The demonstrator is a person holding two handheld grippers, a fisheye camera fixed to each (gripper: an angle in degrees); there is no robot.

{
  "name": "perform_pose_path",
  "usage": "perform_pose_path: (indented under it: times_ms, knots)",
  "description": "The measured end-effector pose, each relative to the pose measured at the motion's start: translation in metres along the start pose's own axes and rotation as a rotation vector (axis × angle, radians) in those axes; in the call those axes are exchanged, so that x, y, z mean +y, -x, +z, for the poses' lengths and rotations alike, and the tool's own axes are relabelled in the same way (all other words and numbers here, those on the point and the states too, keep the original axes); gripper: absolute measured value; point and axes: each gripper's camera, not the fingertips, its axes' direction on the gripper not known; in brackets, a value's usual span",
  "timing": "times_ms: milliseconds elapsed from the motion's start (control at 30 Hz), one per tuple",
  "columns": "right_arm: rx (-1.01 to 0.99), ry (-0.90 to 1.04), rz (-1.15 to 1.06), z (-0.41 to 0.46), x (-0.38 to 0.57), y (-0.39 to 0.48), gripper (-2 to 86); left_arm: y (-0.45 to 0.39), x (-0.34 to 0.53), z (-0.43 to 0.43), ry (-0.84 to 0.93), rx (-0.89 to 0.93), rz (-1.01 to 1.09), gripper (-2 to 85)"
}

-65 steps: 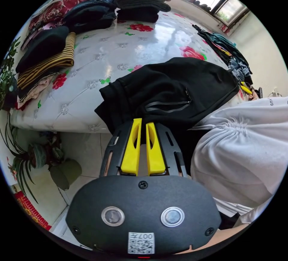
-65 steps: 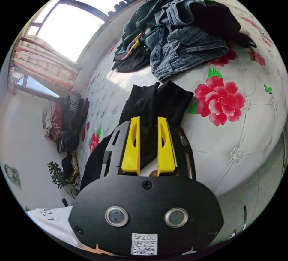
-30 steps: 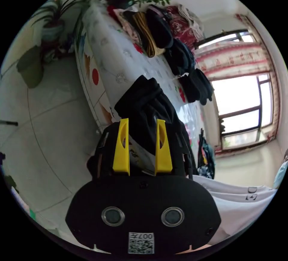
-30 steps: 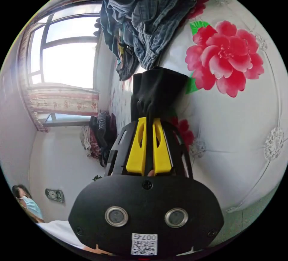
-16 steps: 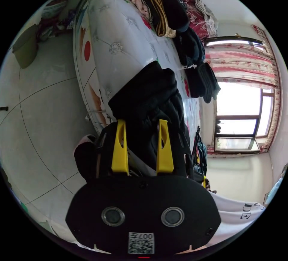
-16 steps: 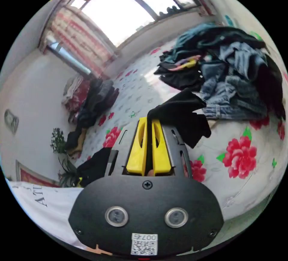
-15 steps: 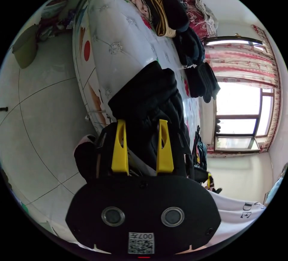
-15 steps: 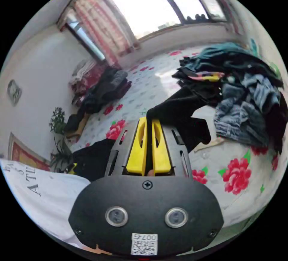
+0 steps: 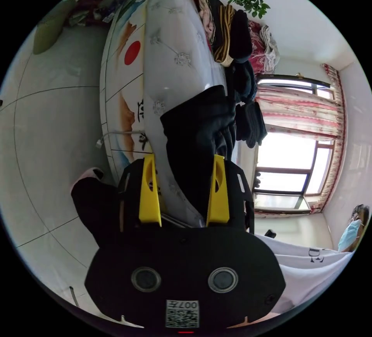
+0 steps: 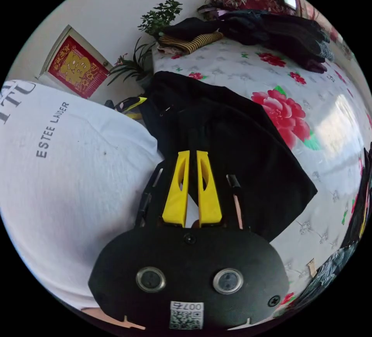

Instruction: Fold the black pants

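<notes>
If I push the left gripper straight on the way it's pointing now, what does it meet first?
Most likely the black pants: the left gripper has its jaws wide apart, with the bunched fabric lying between and just ahead of them on the bed edge. Depth is hard to judge.

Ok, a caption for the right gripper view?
Right gripper, yellow fingers nearly closed on black fabric pants laid over the white floral bed cover.

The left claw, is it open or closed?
Open. The left claw has its yellow jaws wide apart, with the black pants between them.
</notes>
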Motion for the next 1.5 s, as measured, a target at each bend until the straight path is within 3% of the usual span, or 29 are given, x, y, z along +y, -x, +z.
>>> perform_pose_path:
  times_ms: [167, 300, 367, 500, 600, 700, 767, 800, 867, 967, 1033, 1200, 1333, 1500]
  knots:
    - [-0.048, -0.083, 0.154, 0.007, 0.016, -0.032, 0.2, 0.019, -0.006, 0.044, -0.004, 0.165, -0.058, 17.2]
    - [-0.061, -0.138, 0.214, 0.011, 0.034, -0.044, -0.1, 0.009, 0.009, 0.052, -0.016, 0.086, -0.065, 11.5]
    - [-0.048, -0.165, 0.252, 0.007, 0.051, -0.056, -0.2, -0.005, 0.032, 0.040, -0.084, 0.137, -0.011, 6.5]
    - [-0.030, -0.194, 0.302, -0.001, 0.084, -0.081, -0.2, -0.062, 0.050, 0.044, -0.089, 0.105, 0.146, 5.1]
    - [-0.027, -0.225, 0.352, -0.013, 0.113, -0.108, -0.1, -0.141, 0.064, 0.068, -0.047, 0.072, 0.384, 4.8]
    - [-0.029, -0.286, 0.408, -0.030, 0.146, -0.136, 0.0, -0.249, 0.112, 0.108, 0.042, 0.045, 0.766, 4.8]
    - [-0.022, -0.323, 0.449, -0.043, 0.175, -0.159, 0.2, -0.329, 0.190, 0.153, 0.171, 0.047, 1.136, 5.2]
    - [-0.019, -0.333, 0.458, -0.045, 0.182, -0.165, 0.3, -0.343, 0.212, 0.167, 0.218, 0.059, 1.215, 5.7]
    - [-0.018, -0.363, 0.515, -0.053, 0.214, -0.193, 1.1, -0.368, 0.294, 0.238, 0.492, 0.133, 1.402, 8.9]
    - [-0.049, -0.429, 0.616, -0.063, 0.262, -0.232, 2.4, -0.345, 0.369, 0.336, 0.848, 0.176, 1.389, 11.2]
    - [-0.072, -0.462, 0.691, -0.068, 0.293, -0.255, 3.2, -0.326, 0.388, 0.370, 0.909, 0.124, 1.340, 11.4]
    - [-0.169, -0.509, 0.836, -0.066, 0.372, -0.311, 5.6, -0.283, 0.350, 0.387, 0.753, -0.028, 1.192, 11.2]
    - [-0.212, -0.487, 0.930, -0.052, 0.416, -0.351, 6.4, -0.215, 0.289, 0.409, 0.656, -0.135, 0.918, 13.5]
    - [-0.273, -0.337, 0.926, -0.018, 0.421, -0.385, 5.5, -0.147, 0.292, 0.490, 0.853, -0.166, 0.796, 16.2]
